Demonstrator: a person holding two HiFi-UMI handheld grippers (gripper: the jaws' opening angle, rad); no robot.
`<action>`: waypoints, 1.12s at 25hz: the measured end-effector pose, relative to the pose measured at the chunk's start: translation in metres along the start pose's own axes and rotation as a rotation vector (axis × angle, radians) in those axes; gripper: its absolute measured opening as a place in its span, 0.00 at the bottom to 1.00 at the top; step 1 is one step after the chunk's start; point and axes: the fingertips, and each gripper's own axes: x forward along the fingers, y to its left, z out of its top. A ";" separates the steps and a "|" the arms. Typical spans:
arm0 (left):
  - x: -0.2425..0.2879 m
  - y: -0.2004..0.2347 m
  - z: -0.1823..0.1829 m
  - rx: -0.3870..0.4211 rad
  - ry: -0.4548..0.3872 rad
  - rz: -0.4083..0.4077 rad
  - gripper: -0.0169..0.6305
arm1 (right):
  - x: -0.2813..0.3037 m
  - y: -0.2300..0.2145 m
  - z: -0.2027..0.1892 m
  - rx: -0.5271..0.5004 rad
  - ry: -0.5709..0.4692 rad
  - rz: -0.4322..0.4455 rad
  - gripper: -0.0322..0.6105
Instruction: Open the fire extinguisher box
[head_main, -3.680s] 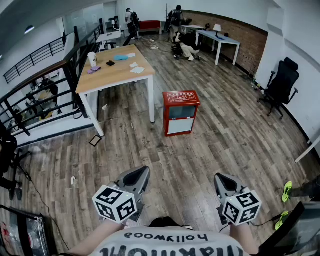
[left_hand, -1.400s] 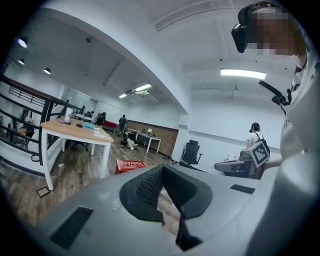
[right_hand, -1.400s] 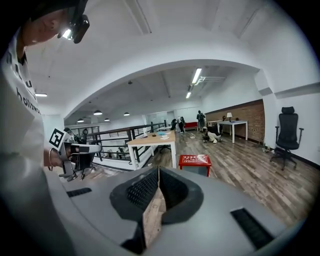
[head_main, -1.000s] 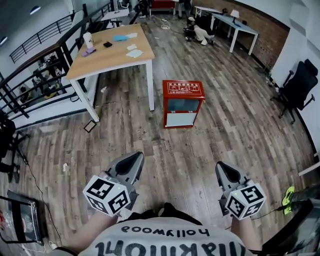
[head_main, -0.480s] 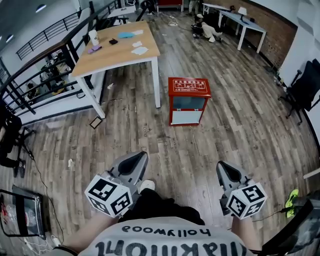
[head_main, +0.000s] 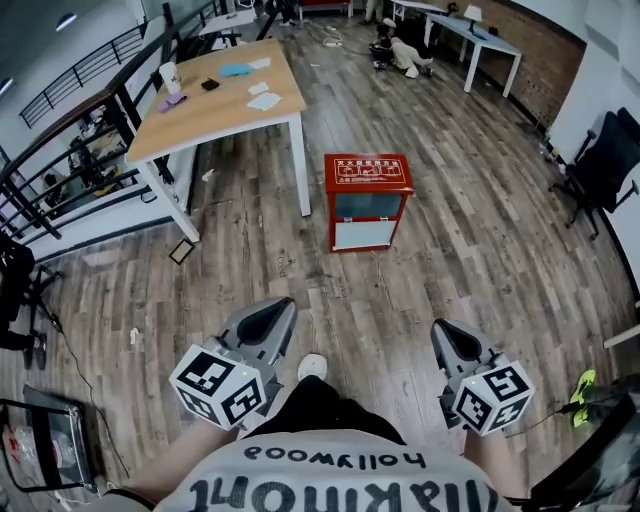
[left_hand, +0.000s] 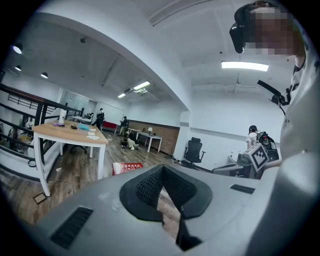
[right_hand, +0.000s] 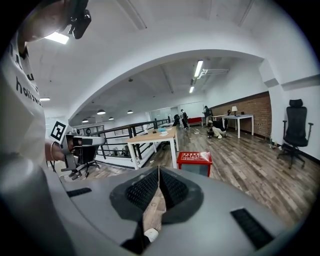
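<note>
The fire extinguisher box (head_main: 367, 200) is a red cabinet with a glass front, standing closed on the wood floor beside a table leg, well ahead of me. It also shows as a red top in the left gripper view (left_hand: 127, 167) and the right gripper view (right_hand: 195, 161). My left gripper (head_main: 282, 306) and right gripper (head_main: 441, 330) are held low near my body, far short of the box. Both are shut with nothing between their jaws, and their tips meet in the left gripper view (left_hand: 161, 167) and the right gripper view (right_hand: 158, 168).
A wooden table (head_main: 215, 100) with a cup and small items stands left of the box. A black railing (head_main: 60, 180) runs along the left, and a black office chair (head_main: 605, 165) sits at the right. White desks (head_main: 485, 45) and people are far back. My shoe (head_main: 312, 367) shows below.
The box has drawn nearer in the head view as I walk toward it, and a foot has stepped forward. Both grippers stay low and shut.
</note>
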 end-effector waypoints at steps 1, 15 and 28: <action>0.005 0.003 0.001 0.000 0.002 -0.008 0.04 | 0.003 -0.003 0.001 0.000 0.007 -0.013 0.07; 0.065 0.063 0.015 -0.039 0.046 -0.062 0.04 | 0.067 -0.022 0.022 0.062 0.056 -0.047 0.07; 0.114 0.124 0.035 -0.052 0.082 -0.102 0.04 | 0.134 -0.032 0.046 0.068 0.081 -0.074 0.07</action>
